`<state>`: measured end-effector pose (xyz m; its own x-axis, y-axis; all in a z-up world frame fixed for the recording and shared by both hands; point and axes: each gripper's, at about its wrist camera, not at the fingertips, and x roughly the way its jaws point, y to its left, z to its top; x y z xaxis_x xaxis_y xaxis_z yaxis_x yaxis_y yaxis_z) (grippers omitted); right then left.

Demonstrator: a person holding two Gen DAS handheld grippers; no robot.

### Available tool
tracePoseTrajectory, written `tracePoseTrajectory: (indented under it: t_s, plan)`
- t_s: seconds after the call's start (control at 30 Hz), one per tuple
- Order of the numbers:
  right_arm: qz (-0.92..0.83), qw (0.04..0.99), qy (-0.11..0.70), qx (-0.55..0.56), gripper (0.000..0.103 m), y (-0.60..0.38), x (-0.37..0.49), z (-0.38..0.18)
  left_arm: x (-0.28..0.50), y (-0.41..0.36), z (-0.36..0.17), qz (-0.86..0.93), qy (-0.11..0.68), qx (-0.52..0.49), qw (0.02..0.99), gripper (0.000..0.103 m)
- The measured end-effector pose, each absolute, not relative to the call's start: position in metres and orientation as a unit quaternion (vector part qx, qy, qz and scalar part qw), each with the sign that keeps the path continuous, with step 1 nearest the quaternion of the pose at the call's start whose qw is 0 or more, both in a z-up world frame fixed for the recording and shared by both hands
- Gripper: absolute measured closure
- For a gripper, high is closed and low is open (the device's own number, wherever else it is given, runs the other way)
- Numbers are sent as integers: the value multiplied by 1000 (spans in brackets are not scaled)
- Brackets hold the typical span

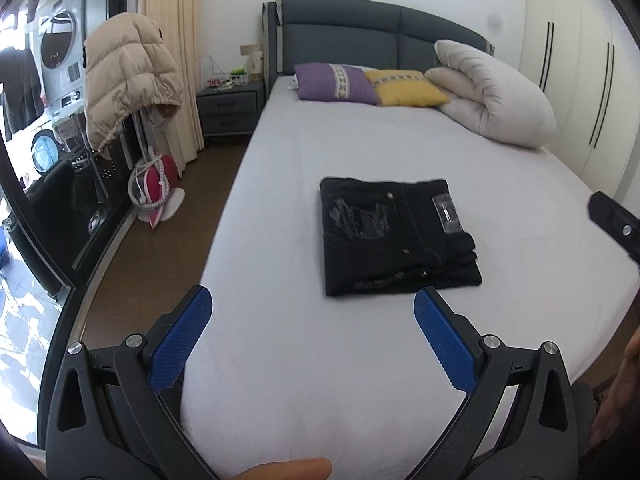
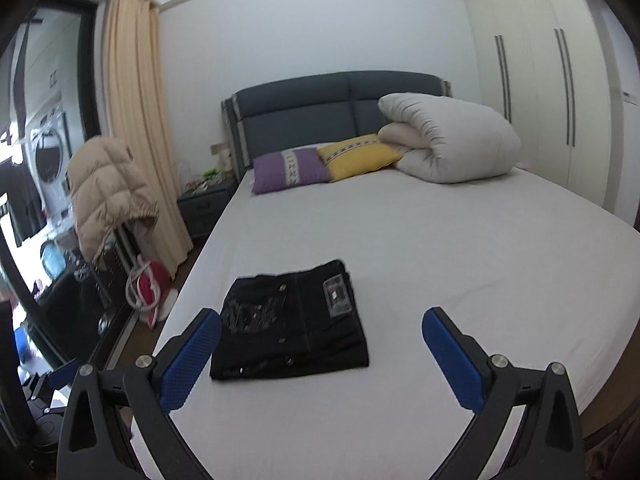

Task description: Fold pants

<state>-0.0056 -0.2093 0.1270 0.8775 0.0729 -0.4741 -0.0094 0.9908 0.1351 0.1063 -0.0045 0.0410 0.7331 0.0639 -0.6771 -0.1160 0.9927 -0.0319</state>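
- One big bed (image 1: 360, 360) fills both views, its pale sheet smooth and bare apart from what sits on it.
- Up by the headboard (image 1: 360, 28) there's a rolled duvet (image 1: 492, 92), then a purple pillow (image 1: 332, 86) and a yellow pillow (image 1: 404, 86) side by side.
- Off the bed's left edge, a puffy beige jacket (image 1: 128, 76) hangs near the curtain (image 1: 172, 60).
- Now the pants (image 1: 396, 236): black denim, lying mid-bed as a compact rectangle, several layers stacked, edges fairly square. Looks to me like the folding is done or nearly so.
- Handling call: denim is soft but thick and fairly heavy, so the stack should hold its shape and grip well on the sheet. The layers could slide apart if pulled by one corner.
- Best hold, I'd say, is the near folded edge, pinching all layers, one gripper per corner.
- A clear tag (image 1: 446, 214) sits on the top layer, with small metal rivets near it; I'd keep the pads off both.
- Left gripper (image 1: 312, 336) hovers just short of the pants, jaws spread wide, nothing in them.
- Right gripper (image 2: 322, 344) likewise gapes wide and empty, above the pants' near edge.
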Motion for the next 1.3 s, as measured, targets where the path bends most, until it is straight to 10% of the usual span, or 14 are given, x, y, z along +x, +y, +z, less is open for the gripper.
tracePoseTrajectory:
  t_s: [1.3]
  plan:
    - [25,953,300,40,0,-200,-1,104,115,1,7,53,398,-54,914,0]
